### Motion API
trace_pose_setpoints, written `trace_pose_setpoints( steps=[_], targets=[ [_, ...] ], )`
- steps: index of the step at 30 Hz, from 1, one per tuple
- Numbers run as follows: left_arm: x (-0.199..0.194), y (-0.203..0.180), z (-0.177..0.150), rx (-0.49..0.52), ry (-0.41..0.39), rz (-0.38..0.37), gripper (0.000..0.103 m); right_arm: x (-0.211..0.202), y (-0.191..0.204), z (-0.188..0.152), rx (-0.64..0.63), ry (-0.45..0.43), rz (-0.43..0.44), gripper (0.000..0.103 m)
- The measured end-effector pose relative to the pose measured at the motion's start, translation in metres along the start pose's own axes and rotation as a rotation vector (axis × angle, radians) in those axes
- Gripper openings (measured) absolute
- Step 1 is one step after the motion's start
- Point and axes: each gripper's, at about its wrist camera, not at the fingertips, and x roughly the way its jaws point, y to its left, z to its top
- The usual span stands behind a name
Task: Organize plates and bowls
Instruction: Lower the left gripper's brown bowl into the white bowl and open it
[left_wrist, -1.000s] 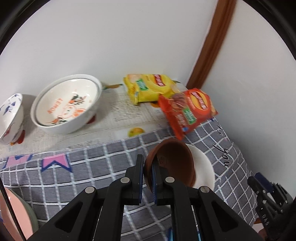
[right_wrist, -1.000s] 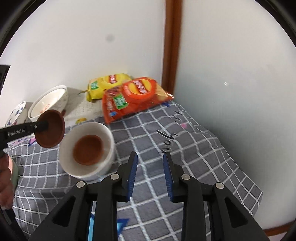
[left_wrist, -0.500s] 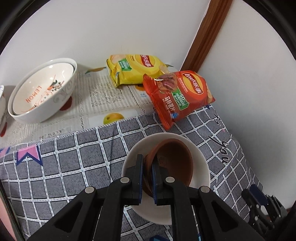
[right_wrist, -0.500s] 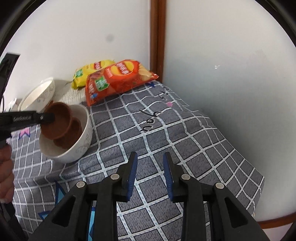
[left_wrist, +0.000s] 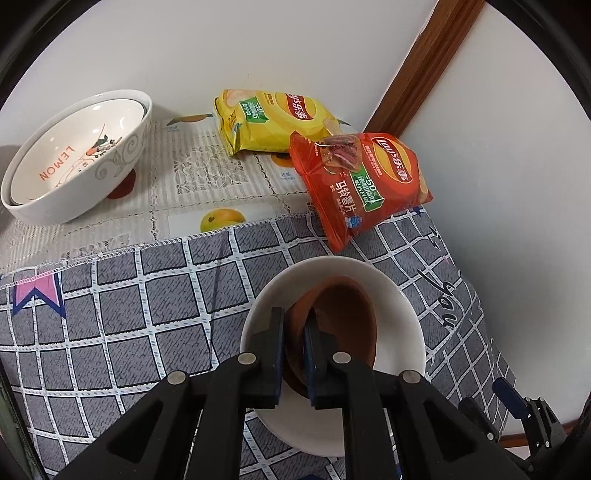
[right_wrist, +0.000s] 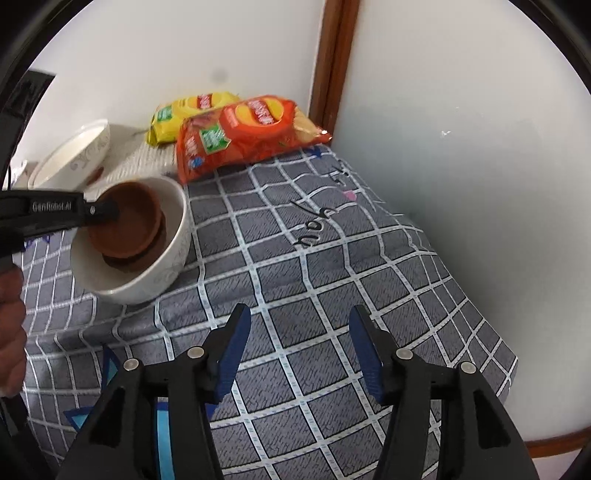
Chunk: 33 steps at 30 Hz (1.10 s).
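A small brown bowl (left_wrist: 343, 325) sits tilted inside a white bowl (left_wrist: 406, 306) on the grey checked cloth. My left gripper (left_wrist: 295, 317) is shut on the brown bowl's near rim. In the right wrist view this brown bowl (right_wrist: 129, 218) rests on a second brown bowl (right_wrist: 151, 258) nested in the white bowl (right_wrist: 159, 280), and the left gripper (right_wrist: 107, 212) reaches in from the left. My right gripper (right_wrist: 299, 314) hovers over bare cloth to the right of the bowls. Its jaws are opening, with nothing between them.
A large white "LEMON" bowl (left_wrist: 74, 158) stands at the back left on a lace mat. A yellow chip bag (left_wrist: 273, 122) and a red chip bag (left_wrist: 362, 181) lie by the back corner. Walls close off the back and right. A hand (right_wrist: 11, 325) shows at the left.
The left gripper has carried the brown bowl down into the white bowl, onto the other brown bowl. The right gripper's jaws have spread wider.
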Motion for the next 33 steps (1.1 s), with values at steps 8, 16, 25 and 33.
trace_pose_setpoints(
  steps=[8,16,25,33],
  targets=[
    [0.002,0.003,0.001,-0.018,0.01,-0.025,0.01,0.01,-0.001,-0.002,0.01,0.083,0.034,0.055],
    [0.004,0.003,0.0,-0.022,0.021,-0.038,0.01,0.01,-0.005,-0.008,0.07,0.099,0.146,0.055],
    [0.001,0.001,-0.002,-0.004,0.019,-0.04,0.01,-0.011,-0.009,-0.006,0.052,-0.011,0.162,0.056],
    [-0.013,-0.01,-0.003,0.057,0.007,-0.009,0.024,-0.017,-0.013,0.011,0.099,-0.037,0.196,0.056]
  ],
)
